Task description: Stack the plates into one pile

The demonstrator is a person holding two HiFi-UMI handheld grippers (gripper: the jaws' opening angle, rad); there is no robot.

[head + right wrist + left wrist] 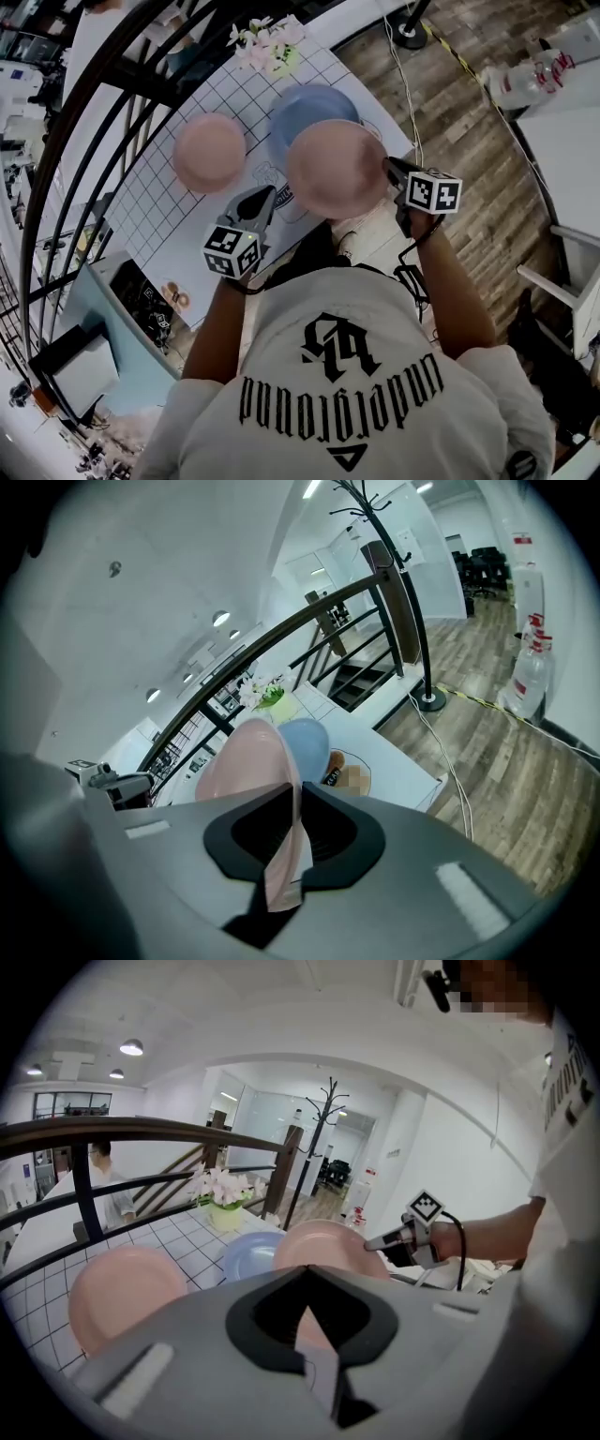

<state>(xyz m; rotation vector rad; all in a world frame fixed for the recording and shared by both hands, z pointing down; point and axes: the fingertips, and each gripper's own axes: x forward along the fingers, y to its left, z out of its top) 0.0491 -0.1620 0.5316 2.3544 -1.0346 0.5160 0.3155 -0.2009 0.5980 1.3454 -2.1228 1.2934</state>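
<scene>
**Plate stacking at an early stage: one plate lifted, no pile yet formed.**

Head view: the lifted pink plate [337, 169] is held by its rim in the right gripper [392, 171] and overlaps the blue plate [309, 108] in view. The second pink plate [208, 152] lies apart on the table [178, 225], so both placements are judged outstanding. Left gripper view: the left gripper [305, 1274] is shown with jaws together and nothing between them. Right gripper view: the jaws are clamped on the lifted pink plate, seen edge-on.
</scene>
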